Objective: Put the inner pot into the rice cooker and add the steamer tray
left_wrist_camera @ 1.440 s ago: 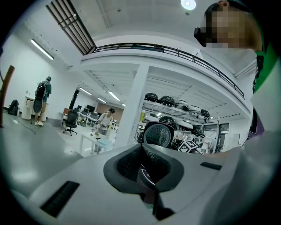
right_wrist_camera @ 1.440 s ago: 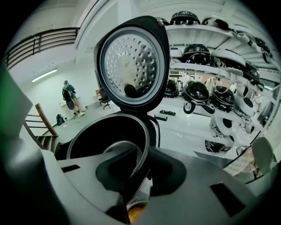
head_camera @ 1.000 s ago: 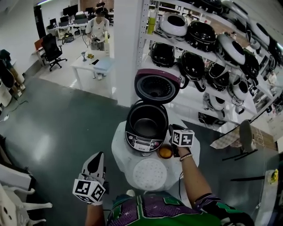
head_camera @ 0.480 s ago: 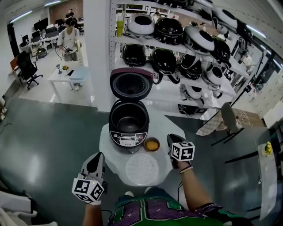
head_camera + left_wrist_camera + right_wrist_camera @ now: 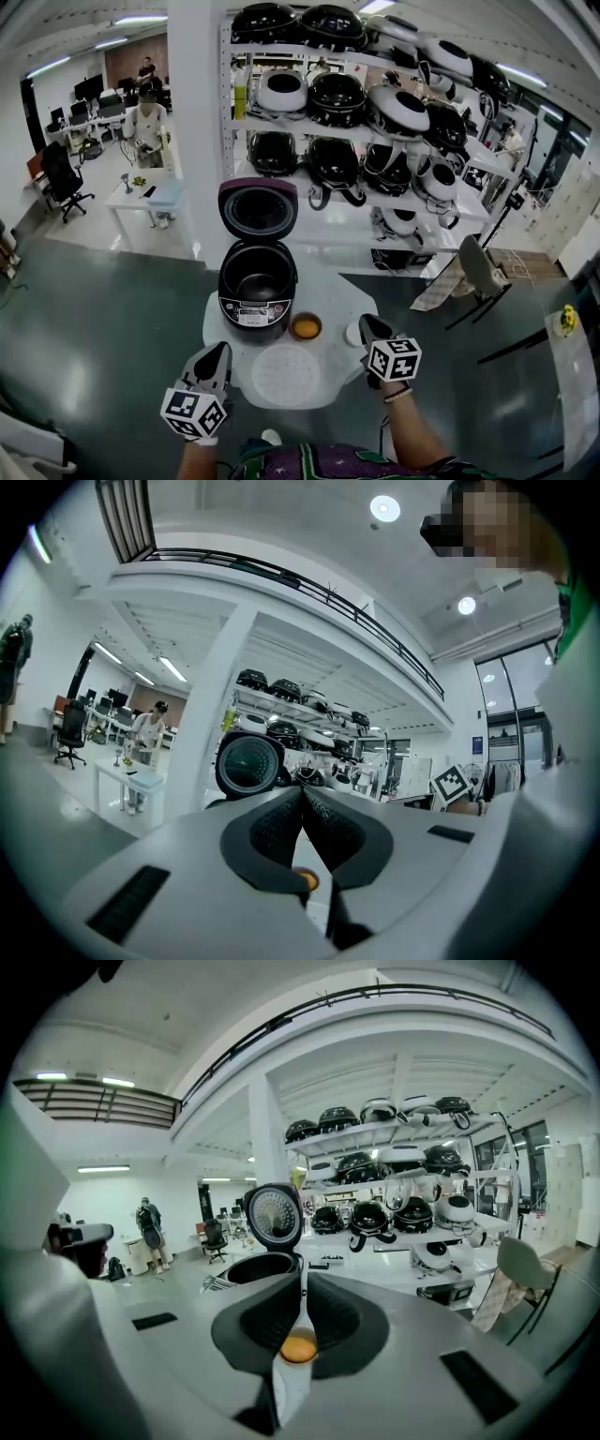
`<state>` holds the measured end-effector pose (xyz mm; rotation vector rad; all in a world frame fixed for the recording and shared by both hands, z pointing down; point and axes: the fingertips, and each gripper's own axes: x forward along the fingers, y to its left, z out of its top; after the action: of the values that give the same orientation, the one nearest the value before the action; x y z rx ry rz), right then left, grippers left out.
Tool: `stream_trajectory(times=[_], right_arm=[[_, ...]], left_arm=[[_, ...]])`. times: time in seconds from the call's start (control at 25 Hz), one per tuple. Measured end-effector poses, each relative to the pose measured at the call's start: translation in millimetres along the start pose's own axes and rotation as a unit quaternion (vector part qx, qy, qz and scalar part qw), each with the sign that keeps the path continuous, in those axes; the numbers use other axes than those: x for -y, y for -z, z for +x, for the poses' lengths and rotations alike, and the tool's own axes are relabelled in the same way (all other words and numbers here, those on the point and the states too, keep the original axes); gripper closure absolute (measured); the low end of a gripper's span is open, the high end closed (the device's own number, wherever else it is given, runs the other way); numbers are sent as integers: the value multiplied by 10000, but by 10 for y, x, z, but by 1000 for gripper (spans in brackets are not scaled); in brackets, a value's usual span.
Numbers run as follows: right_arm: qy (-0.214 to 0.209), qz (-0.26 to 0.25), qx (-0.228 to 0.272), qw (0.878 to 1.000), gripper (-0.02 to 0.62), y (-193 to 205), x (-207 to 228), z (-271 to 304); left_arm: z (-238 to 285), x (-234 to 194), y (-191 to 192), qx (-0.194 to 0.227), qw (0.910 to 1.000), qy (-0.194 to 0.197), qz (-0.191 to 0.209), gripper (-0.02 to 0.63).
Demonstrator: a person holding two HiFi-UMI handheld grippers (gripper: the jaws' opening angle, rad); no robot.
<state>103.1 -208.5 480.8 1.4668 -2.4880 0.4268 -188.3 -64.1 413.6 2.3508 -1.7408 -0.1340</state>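
One round white table point(image 5: 333, 361) is filling the lower middle of the head view, and the cooker point(image 5: 255, 286) is standing at its far edge with its lid point(image 5: 258, 208) tipped up and back. Inside it the pot point(image 5: 256, 279) is showing as a dark well with a paler floor, so it is looking already seated, though the rim is too small to check. The tray point(image 5: 288, 372) is lying flat on the table just in front of the cooker, between the two grippers and touched by neither. It is looking like a thin, pale, perforated disc, so it is probably going to handle light and fairly stiff, but smooth enough to slide and flat enough that the jaws are going to struggle to get under it. Its outer edge, on the side nearest a gripper, is looking like the best place to pinch. The left gripper point(image 5: 217, 351) is hanging at lower left, its jaws pressed together on nothing. The right gripper point(image 5: 367, 325) is hanging at lower right; its jaws have just been closing and are now meeting with nothing between them. A small orange bowl point(image 5: 306, 326) is sitting between the cooker and the tray, near the lifting path.
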Motion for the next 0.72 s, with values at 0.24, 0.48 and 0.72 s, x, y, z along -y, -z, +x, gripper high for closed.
stream_trajectory(times=[0.24, 0.48, 0.72], right_arm=[[-284, -111, 584, 9978, 583, -167, 62, -807], [-505, -90, 889, 9947, 589, -143, 181, -1541], [-616, -43, 1150, 9914, 589, -128, 171, -2038]], left_arm=[[-73, 788, 211, -81, 9998, 105, 140, 584], [-263, 1509, 279, 2, 9996, 107, 275, 584], [-474, 1799, 335, -42, 9989, -55, 472, 583]])
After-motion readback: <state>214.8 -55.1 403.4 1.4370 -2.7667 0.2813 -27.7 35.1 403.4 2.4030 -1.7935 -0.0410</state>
